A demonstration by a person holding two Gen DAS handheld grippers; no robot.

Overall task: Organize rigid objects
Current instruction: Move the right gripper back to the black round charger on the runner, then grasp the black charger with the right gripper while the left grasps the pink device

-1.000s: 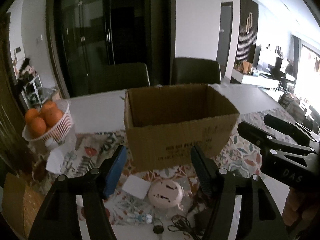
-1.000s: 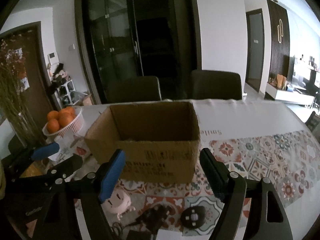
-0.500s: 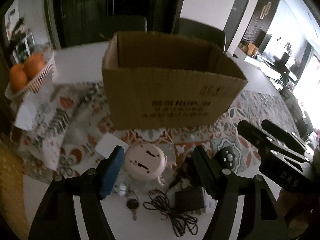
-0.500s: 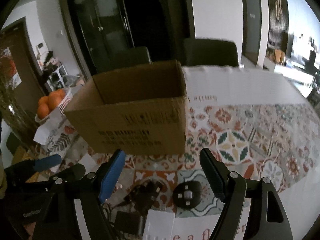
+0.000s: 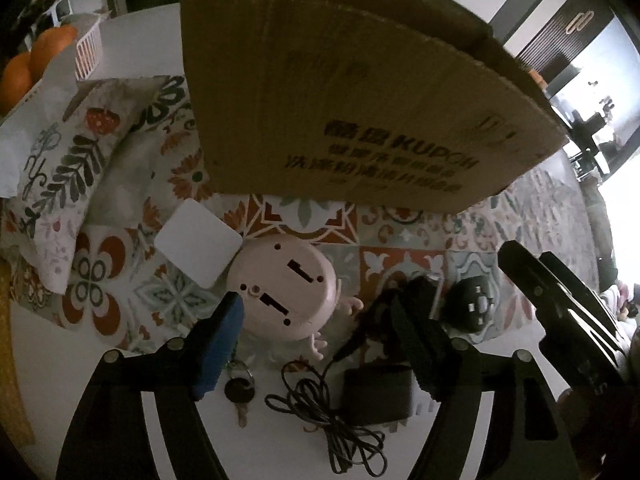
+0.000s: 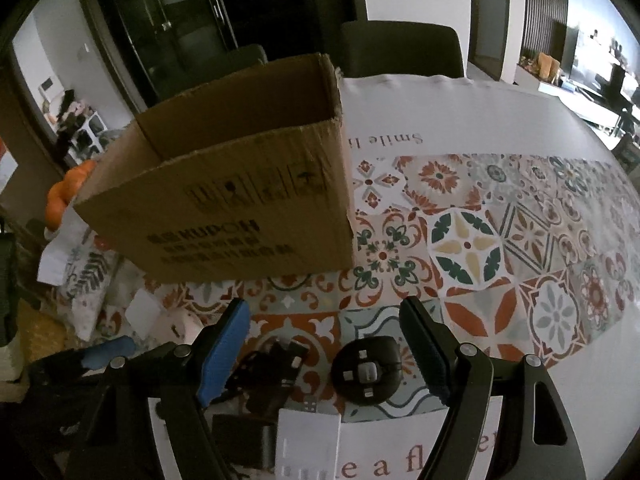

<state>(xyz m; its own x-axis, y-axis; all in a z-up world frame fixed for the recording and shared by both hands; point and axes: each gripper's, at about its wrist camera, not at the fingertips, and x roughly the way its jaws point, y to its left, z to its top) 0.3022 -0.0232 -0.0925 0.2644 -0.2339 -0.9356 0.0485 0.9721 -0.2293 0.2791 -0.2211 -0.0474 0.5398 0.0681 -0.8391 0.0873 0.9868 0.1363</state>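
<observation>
Patterned tile cloth (image 6: 500, 240) covers the white table (image 6: 460, 116), with dark chairs (image 6: 400, 48) behind the box (image 6: 240, 200). Just before the box lie a pink gadget (image 5: 286, 292), a white card (image 5: 198, 240), a key (image 5: 239, 392), a black adapter (image 5: 378, 396) and a round black piece (image 6: 366, 374). Right of the box the cloth lies bare. The left gripper (image 5: 316, 344) has just been opening, with nothing clamped; the right gripper (image 6: 324, 352) stands apart, empty.

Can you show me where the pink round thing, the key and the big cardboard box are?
pink round thing (image 5: 286, 290): left wrist view, middle of its flat underside.
key (image 5: 239, 391): left wrist view, its dark round head.
cardboard box (image 6: 240, 216): right wrist view, its printed front wall.
</observation>
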